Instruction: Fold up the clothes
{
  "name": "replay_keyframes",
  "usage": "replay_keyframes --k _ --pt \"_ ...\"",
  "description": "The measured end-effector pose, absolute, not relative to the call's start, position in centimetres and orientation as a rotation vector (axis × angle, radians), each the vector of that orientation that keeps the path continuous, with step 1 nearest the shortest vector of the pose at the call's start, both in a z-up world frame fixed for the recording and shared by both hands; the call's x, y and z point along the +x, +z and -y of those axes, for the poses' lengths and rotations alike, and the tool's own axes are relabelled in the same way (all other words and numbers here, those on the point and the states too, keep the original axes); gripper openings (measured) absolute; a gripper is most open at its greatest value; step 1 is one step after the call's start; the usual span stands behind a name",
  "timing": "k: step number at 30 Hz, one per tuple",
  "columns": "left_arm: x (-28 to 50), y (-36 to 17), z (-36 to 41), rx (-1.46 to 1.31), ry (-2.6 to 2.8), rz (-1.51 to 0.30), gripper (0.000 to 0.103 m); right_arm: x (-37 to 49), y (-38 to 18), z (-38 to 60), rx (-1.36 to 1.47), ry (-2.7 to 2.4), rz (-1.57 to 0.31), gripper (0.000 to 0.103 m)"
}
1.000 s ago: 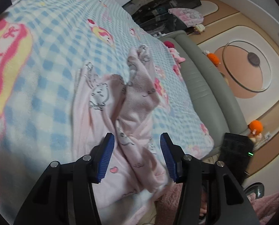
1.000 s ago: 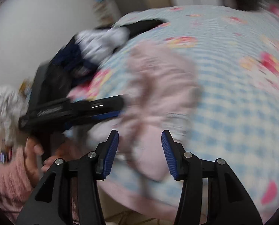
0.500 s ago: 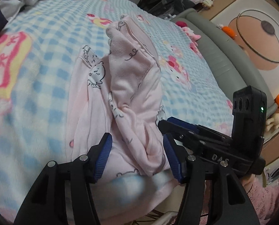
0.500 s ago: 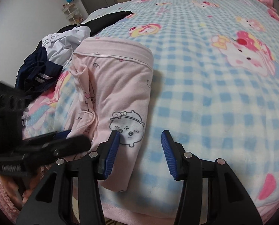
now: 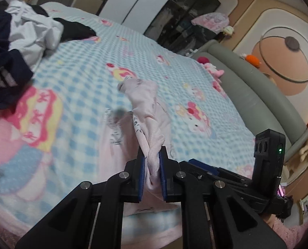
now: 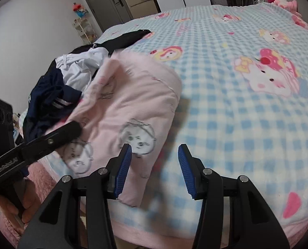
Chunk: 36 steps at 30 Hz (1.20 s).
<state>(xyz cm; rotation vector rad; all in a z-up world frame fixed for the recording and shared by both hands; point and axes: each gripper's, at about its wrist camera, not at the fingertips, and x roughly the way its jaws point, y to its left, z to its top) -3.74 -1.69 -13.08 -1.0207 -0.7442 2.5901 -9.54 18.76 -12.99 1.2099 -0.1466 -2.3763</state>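
Left wrist view shows the left gripper with its jaws clenched on a bunched fold of the pink garment, the cloth pinched between the blue pads and rising in a ridge away from them. The rest of the garment lies on the blue checked blanket near the front edge of the bed, with cartoon faces printed on it. From the right wrist view the left gripper reaches in from the lower left at a shallow angle, its tip against the garment's near-left side, and a hand in a fuzzy pink sleeve grips its handle. The right gripper hangs just above the blanket at the garment's right edge, jaws released and wide apart; its left pad overlaps the pink cloth in the picture, its right pad is over bare blanket, and nothing is between them. In the left wrist view the right gripper's body crosses low on the right, close beside the left one. A heap of dark and white clothes lies behind the garment at the bed's left side. A grey headboard borders the bed's far right.
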Motion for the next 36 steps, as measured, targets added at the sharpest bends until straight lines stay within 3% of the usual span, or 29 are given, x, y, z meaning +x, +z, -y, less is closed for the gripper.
replay_keyframes --k 10,12,13,18,23,27,28,31,36 --pt "-4.2 -18.4 6.2 -1.162 2.451 0.997 0.018 -9.9 -14.3 -16.6 1.249 -2.337 0.06 0.049" --pt "-4.2 -18.0 5.9 -1.136 2.447 0.974 0.04 -9.9 -14.5 -16.3 1.251 -2.335 0.048 0.049" --pt "-4.3 -18.1 5.5 -1.138 2.447 0.958 0.045 -9.9 -14.6 -16.1 1.252 -2.334 0.042 0.049" --pt "-4.3 -17.7 3.7 -1.125 2.481 0.843 0.043 -9.8 -15.0 -15.4 1.257 -2.329 0.013 0.05" --pt "-4.8 -17.0 2.8 -1.111 2.498 0.779 0.043 -10.0 -16.1 -14.7 1.264 -2.401 -0.149 0.05" --pt "-4.8 -15.6 1.8 -1.047 2.501 0.707 0.043 -10.4 -16.2 -17.4 1.298 -2.5 -0.098 0.047" --pt "-4.9 -15.6 1.6 -1.044 2.501 0.692 0.044 -10.6 -16.4 -18.3 1.323 -2.526 -0.092 0.041" --pt "-5.6 -16.5 1.2 -1.114 2.501 0.655 0.045 -10.5 -16.2 -19.1 1.316 -2.531 -0.063 0.04" --pt "-5.7 -17.4 2.2 -1.104 2.462 0.745 0.044 -9.6 -14.7 -18.5 1.208 -2.458 -0.001 0.042"
